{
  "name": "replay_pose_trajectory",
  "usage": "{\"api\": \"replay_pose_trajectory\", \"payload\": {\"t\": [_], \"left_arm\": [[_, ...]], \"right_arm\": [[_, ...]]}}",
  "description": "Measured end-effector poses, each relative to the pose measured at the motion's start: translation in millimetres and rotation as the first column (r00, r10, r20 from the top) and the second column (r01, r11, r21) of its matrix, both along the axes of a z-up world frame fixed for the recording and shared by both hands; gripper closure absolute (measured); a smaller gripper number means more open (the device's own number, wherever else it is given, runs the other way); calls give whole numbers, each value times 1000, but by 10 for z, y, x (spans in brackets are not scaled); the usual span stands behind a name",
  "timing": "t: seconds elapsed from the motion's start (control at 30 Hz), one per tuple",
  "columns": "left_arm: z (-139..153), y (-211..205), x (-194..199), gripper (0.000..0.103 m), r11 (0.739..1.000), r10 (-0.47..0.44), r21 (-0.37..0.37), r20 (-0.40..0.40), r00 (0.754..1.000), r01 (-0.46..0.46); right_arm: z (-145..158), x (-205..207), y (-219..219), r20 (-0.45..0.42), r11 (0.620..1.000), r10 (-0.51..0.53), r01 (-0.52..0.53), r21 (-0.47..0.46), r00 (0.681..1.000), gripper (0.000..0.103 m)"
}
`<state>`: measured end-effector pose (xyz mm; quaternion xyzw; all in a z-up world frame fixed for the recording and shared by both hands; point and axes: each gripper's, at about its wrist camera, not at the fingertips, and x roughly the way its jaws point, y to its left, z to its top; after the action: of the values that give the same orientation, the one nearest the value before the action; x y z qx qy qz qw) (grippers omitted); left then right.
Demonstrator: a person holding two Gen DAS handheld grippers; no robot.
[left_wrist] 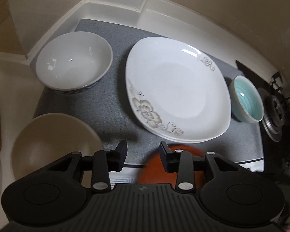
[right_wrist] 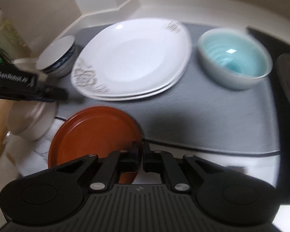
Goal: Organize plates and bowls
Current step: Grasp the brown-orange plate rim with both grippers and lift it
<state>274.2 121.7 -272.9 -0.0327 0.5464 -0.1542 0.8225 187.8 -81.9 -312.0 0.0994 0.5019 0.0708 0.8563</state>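
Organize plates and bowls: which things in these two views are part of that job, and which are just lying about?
Part of the job:
- stacked white floral plates
- red-brown plate, its rim in the shut right gripper
- turquoise bowl
- blue-patterned white bowl
- beige bowl

Just lying about:
- grey mat
- gas stove burner

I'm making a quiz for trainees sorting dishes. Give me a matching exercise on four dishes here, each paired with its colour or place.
Things:
1. small ribbed bowl
2. round plate
3. square plates
4. bowl with blue pattern outside

Descriptions:
A. reddish brown, rim between the shut right gripper fingers
B. white with flower print, stacked
C. pale turquoise inside
D. far left of the grey mat, near the wall corner

Pairs: 1-C, 2-A, 3-B, 4-D
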Motion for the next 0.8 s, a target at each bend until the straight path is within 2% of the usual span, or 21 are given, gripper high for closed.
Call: {"api": "replay_pose_trajectory", "payload": {"t": [0.17,0.27,0.3,0.33,0.4,0.47,0.5,0.6,0.73,0.8], "left_arm": [[-48,-79,-149,58,996,-81,30,-29,996,82],[-107,-175,-230,56,991,-126,38,-53,991,128],[-130,-205,-245,54,990,-137,38,-66,988,139],[-150,-231,-256,54,988,-143,40,-76,987,147],[-172,-293,-281,51,985,-161,47,-92,983,165],[-157,-341,-305,46,983,-173,45,-96,980,178],[-149,-360,-324,41,982,-181,40,-95,979,185],[-193,-418,-367,34,977,-207,28,-111,972,211],[-404,-484,-361,34,973,-210,61,-159,965,222],[-415,-567,-420,24,963,-239,91,-129,962,252]], "right_arm": [[10,-107,-275,-31,998,-59,58,-7,998,99],[-48,-137,-371,-57,995,-97,98,14,994,92],[-59,-161,-392,-64,995,-97,99,30,993,88],[-58,-167,-404,-64,994,-96,98,39,993,76],[-22,-182,-388,-51,995,-95,96,22,994,58],[17,-202,-394,-44,995,-96,97,11,994,49],[34,-217,-402,-44,995,-99,100,13,994,49],[44,-263,-415,-54,995,-101,102,17,993,47],[-10,-298,-392,-71,996,-89,90,16,994,45],[-32,-312,-372,-70,997,-73,76,29,995,45]]}}
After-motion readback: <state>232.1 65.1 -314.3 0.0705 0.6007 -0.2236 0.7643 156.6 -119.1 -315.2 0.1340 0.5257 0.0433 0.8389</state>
